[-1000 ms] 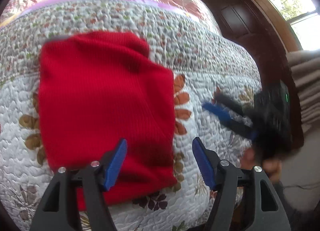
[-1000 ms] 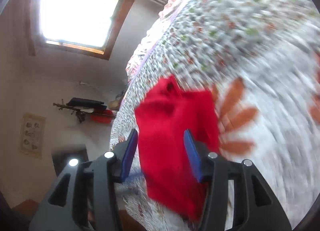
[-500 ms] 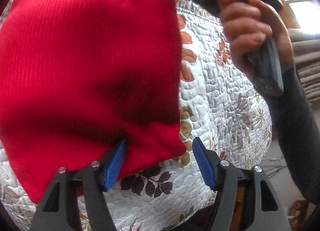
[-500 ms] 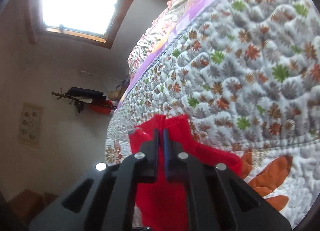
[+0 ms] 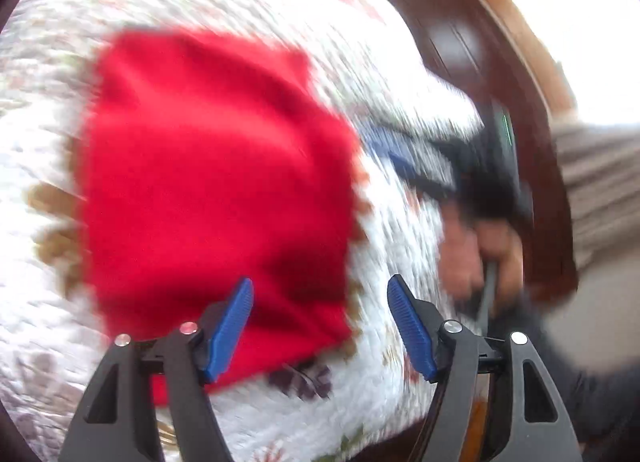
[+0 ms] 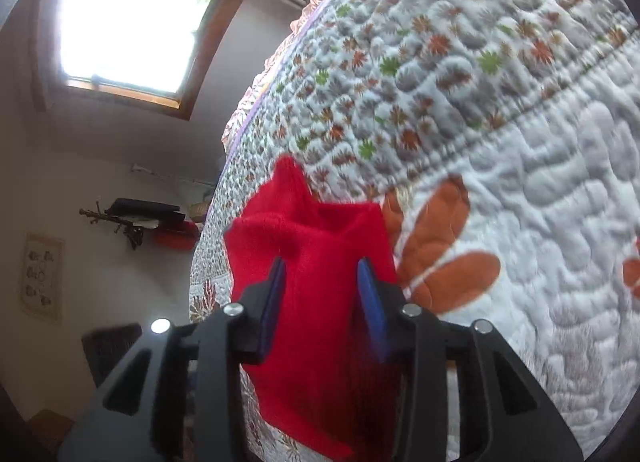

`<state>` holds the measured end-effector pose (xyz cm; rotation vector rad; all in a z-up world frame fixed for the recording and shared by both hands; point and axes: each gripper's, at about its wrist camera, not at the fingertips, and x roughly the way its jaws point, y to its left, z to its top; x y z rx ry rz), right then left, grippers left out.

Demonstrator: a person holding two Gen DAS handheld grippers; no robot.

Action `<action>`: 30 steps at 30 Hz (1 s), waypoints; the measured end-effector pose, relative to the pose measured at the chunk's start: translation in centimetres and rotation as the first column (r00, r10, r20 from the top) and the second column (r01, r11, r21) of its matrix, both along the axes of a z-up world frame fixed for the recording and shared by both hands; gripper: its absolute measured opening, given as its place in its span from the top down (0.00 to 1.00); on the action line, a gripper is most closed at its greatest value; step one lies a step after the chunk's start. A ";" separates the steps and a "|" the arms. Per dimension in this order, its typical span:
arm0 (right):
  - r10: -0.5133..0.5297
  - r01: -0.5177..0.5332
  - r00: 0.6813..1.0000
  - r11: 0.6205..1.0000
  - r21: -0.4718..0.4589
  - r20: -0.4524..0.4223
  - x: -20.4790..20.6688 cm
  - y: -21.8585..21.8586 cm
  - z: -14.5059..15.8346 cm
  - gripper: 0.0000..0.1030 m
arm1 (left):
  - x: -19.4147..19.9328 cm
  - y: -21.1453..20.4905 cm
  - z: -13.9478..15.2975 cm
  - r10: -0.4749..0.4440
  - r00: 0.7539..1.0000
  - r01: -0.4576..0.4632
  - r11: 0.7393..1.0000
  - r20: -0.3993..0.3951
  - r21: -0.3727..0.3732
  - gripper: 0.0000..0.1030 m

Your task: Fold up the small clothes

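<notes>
A: Where's the garment?
B: Red knit garment (image 5: 212,182) lies folded flat on the floral quilt (image 5: 400,342), near the bed's edge. Left wrist view is badly motion-blurred.

A: Left gripper?
B: Left gripper (image 5: 320,318) has its jaws spread wide and nothing between them. One blue pad sits over the garment's near edge, the other over bare quilt.

A: Right gripper?
B: Right gripper (image 6: 322,298) also has its jaws apart, red cloth showing in the gap. Whether the pads touch the cloth can't be told. In the left view it is a blur just right of the garment, with the person's hand (image 5: 476,254) on its handle.

A: Surroundings?
B: Bright window (image 6: 128,18) with a wooden frame, a wall rack (image 6: 132,218) holding dark and red things, a poster (image 6: 42,278) on the wall. Dark wooden furniture (image 5: 472,54) behind the bed in the left view.

A: Anything in the way?
B: Only the right gripper and hand crowd the garment's right side.
</notes>
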<state>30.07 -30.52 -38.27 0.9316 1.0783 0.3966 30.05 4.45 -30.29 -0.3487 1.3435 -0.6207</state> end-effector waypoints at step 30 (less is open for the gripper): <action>0.035 -0.037 0.998 0.999 -0.035 -0.046 3.4 1.1 -4.3 0.97 | 9.9 3.3 -4.5 0.074 0.993 -0.083 0.992 -0.091 -0.094 0.36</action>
